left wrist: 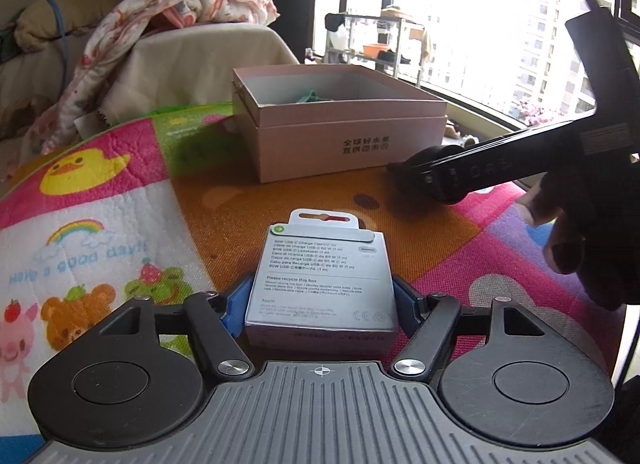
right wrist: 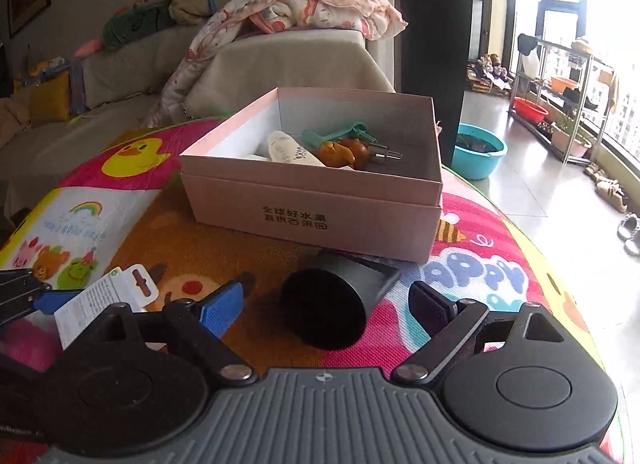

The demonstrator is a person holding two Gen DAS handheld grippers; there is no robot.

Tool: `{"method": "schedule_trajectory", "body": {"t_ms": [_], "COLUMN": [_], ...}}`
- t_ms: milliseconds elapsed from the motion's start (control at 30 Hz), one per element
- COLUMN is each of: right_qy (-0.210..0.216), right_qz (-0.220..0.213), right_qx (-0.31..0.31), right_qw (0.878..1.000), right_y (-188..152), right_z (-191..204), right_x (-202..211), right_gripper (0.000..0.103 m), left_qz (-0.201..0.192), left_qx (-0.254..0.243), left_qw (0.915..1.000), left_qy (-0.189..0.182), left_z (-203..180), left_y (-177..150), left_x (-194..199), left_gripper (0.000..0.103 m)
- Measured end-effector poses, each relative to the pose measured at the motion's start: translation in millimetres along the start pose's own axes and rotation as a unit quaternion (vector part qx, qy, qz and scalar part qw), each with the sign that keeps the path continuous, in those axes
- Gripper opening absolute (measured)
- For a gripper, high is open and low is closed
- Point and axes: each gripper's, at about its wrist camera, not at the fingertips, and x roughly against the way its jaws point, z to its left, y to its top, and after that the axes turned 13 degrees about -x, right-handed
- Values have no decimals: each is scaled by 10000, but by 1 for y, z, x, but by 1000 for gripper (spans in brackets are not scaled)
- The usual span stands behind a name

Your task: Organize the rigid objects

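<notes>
My left gripper [left wrist: 322, 296] is shut on a white USB-C cable box [left wrist: 322, 280], held just above the colourful play mat [left wrist: 460, 248]. The cable box also shows at the left of the right wrist view [right wrist: 104, 296]. A pink cardboard box [left wrist: 340, 123] stands open ahead; in the right wrist view [right wrist: 320, 199] it holds a teal tool [right wrist: 340, 133], an orange toy [right wrist: 340, 151] and a white bottle [right wrist: 288, 149]. My right gripper [right wrist: 326, 304] is open around a dark grey funnel-shaped piece [right wrist: 332, 304] lying on the mat. The right gripper also shows in the left wrist view [left wrist: 404, 171].
A sofa [right wrist: 280, 63] with a pink blanket [right wrist: 312, 3] stands behind the mat. A teal basin [right wrist: 480, 147] and a metal rack [right wrist: 560, 83] stand on the floor at the right, by the window. Slippers [right wrist: 630, 227] lie on the floor.
</notes>
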Motion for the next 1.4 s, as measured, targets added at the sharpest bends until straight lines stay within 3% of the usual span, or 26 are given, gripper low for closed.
{"method": "schedule_trajectory", "body": {"t_ms": [67, 133, 200, 267, 400, 533, 667, 800, 867, 933, 1033, 1233, 1300, 1400], "right_qy": [-300, -422, -369, -324, -67, 217, 512, 550, 490, 349, 225, -13, -32, -106], "right_qz": [29, 97, 185, 211, 352, 252, -342, -1161, -1372, -1435, -1233, -778, -641, -513], "right_qx": [85, 65, -24, 2, 342, 523, 289, 307, 321, 344, 343, 361, 335, 346], "right_qw": [9995, 9990, 9991, 9993, 9988, 9981, 9977, 9912, 9888, 9884, 9915, 9963, 9974, 9980], "right_y": [1, 1, 0, -2, -11, -15, 12, 53, 72, 85, 94, 91, 89, 88], "right_z": [8, 7, 1, -3, -7, -11, -17, -15, -13, -9, -8, -10, -12, -12], "right_x": [-15, -23, -22, -14, 8, 38, 72, 87, 79, 63, 33, -24, -38, -55], "right_gripper": [89, 78, 59, 49, 49, 49, 49, 49, 49, 49, 49, 49, 49, 46], "left_qz": [-32, -72, -105, -140, -441, -657, -1188, -1866, -2005, -2003, -1819, -1043, -774, -676], "left_qx": [78, 148, 234, 291, 121, 55, -33, -287, -227, -109, 207, 688, 678, 721], "left_qw": [10000, 9999, 9997, 9993, 9987, 9978, 9929, 9820, 9794, 9797, 9831, 9912, 9937, 9945], "left_qy": [6, 13, 60, 165, 234, 4, -104, 98, 71, 59, -77, -441, -437, -339], "left_z": [2, 3, 5, 6, -1, -6, 5, 24, 35, 46, 61, 74, 74, 79], "left_y": [-1, -2, -3, -3, -1, 15, 65, 147, 183, 213, 232, 220, 214, 207], "left_x": [1, 2, 3, 5, 16, 25, 37, 42, 29, 5, -39, -129, -152, -169], "left_gripper": [75, 75, 74, 74, 74, 74, 73, 73, 73, 73, 73, 73, 74, 67]}}
